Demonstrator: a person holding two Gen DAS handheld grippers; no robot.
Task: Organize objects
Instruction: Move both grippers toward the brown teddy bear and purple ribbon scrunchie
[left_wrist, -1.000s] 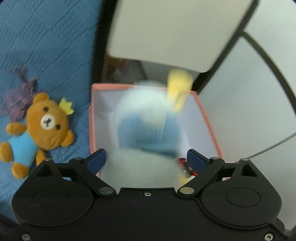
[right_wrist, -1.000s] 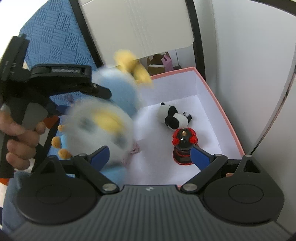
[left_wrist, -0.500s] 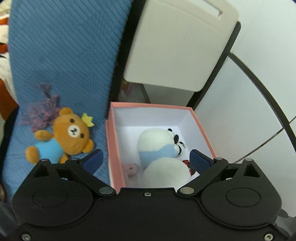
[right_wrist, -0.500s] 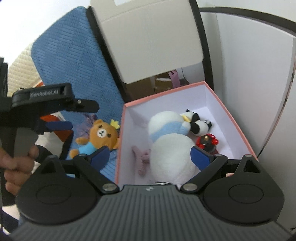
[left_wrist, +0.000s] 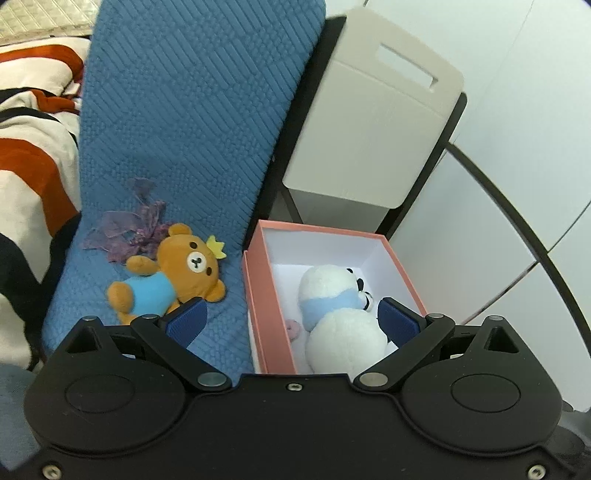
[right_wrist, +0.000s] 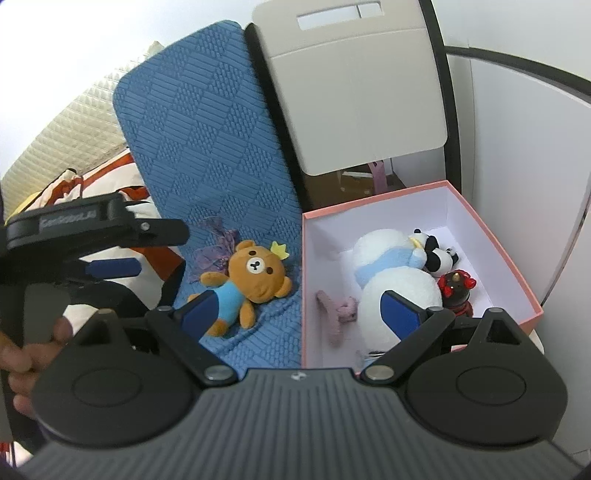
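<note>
Left wrist view: left gripper (left_wrist: 291, 320) released, empty; white plush (left_wrist: 341, 317) in pink box (left_wrist: 271, 325). Right gripper (right_wrist: 301, 312) released; teddy bear (right_wrist: 247, 282) on blue mat (right_wrist: 207, 147).

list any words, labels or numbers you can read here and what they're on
White lettering on the top bar of the left hand-held gripper, seen from the right wrist view: blurred, looks like a brand name starting "Gen", not readable for certain.
Nothing readable on the pink box, brown teddy bear or blue mat.
</note>
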